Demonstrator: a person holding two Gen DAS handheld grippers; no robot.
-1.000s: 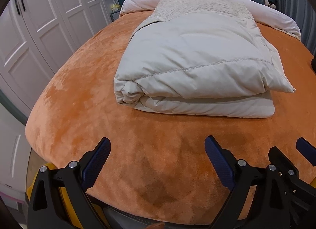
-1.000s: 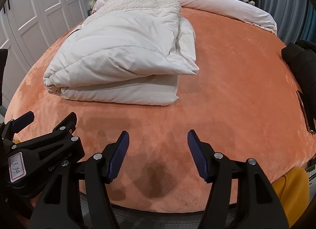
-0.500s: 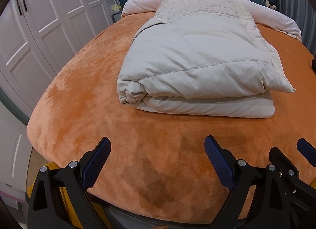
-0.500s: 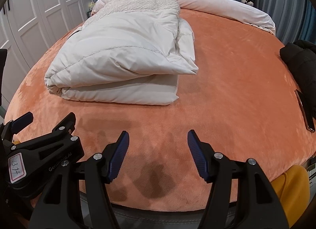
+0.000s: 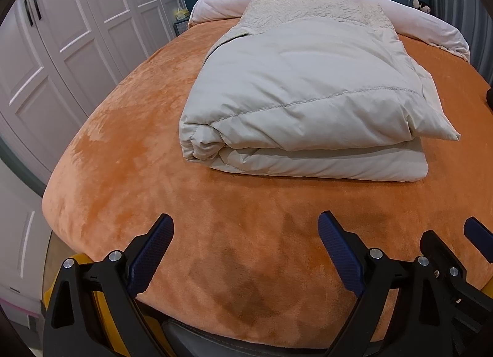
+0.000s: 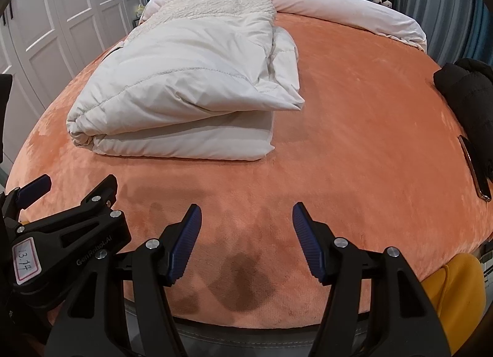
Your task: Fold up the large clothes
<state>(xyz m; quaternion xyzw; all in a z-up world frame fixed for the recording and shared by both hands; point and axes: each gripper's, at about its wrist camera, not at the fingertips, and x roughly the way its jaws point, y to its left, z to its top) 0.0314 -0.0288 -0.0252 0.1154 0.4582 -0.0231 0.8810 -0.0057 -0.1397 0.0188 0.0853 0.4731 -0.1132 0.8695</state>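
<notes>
With both tongs, left point(image 5: 245, 247) and right point(image 6: 246, 235), spread apart and empty near me, I note the folded cream coat point(image 5: 302, 104) lies farther off on the bed point(image 5: 123, 147); pinching one layer could undo its fold.

Even, soft indoor light falls on the bed point(image 5: 129, 153) from above you, bright enough to keep both views sharp. Dark, soft-edged shadows pool on the orange cover at the bed's near edge. Your fisheye lenses bulge the bed into a dome, bow the wardrobe doors point(image 5: 77, 33) and leave black vignetting in every corner. No glare or motion blur shows.
</notes>
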